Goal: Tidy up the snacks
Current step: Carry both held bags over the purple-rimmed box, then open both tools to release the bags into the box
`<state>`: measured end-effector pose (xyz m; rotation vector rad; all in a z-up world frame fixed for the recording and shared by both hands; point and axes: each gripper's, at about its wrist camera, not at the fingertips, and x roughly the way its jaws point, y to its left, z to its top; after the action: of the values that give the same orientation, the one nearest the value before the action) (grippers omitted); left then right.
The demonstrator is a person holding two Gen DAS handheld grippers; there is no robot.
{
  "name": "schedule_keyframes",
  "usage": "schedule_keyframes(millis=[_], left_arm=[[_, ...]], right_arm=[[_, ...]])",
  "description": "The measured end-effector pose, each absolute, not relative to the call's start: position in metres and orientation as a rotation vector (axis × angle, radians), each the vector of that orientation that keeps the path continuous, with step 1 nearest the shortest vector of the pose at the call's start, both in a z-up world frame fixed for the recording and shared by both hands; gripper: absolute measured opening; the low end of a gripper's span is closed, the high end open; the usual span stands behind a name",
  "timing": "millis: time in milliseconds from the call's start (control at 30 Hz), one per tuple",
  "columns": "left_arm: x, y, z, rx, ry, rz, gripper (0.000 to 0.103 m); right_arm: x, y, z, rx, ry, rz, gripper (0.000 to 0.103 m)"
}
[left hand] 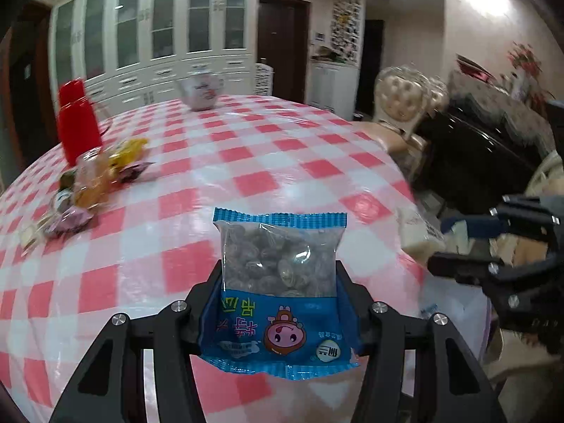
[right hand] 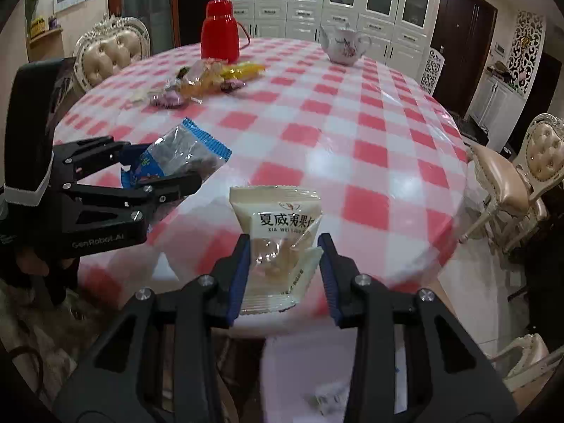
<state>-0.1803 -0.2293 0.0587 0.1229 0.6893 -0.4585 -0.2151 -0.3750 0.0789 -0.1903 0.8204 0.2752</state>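
Observation:
My left gripper (left hand: 280, 268) is shut on a blue snack packet (left hand: 278, 246) with a clear window of dark pieces. It holds the packet upright above the near part of the red-and-white checked table (left hand: 282, 162). My right gripper (right hand: 283, 243) is shut on a cream packet with black lettering (right hand: 278, 218), over the table's near edge. The two grippers are side by side. The right wrist view shows the left gripper (right hand: 169, 164) and its blue packet (right hand: 187, 151) at the left. The left wrist view shows the right gripper (left hand: 439, 243) and the cream packet (left hand: 419, 236) at the right.
A pile of several wrapped snacks (right hand: 204, 81) lies at the far left of the table beside a red thermos jug (right hand: 220, 31). A white flowered teapot (right hand: 343, 44) stands at the far side. Padded chairs (right hand: 511, 183) ring the table. White cabinets line the back wall.

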Motion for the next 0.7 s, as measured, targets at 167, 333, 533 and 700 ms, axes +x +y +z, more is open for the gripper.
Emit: schedule_keyframes(millis=[167,333,533,700], left_arm=[[-0.2,-0.261,0.059,0.195,0.676,-0.553,0.057],[-0.209,-0.286,0.057,0.239,0.679,-0.619,0.057],[-0.216,-0.314,0.05,0.278,0.716,-0.697,0.057],[-0.233,-0.351,0.044,0.364,0.719,-0.79,0.057]], right_arm=[[-0.226,-0.407,0.08,-0.211,0.848,0.264,0.042],[-0.229,-0.431,0.073,-0.277,0.912,0.283,0.042],[-0.24,-0.452,0.071,-0.35,0.919,0.293,0.042],[-0.247,-0.478,0.065,-0.384,0.946,0.245,0.042]])
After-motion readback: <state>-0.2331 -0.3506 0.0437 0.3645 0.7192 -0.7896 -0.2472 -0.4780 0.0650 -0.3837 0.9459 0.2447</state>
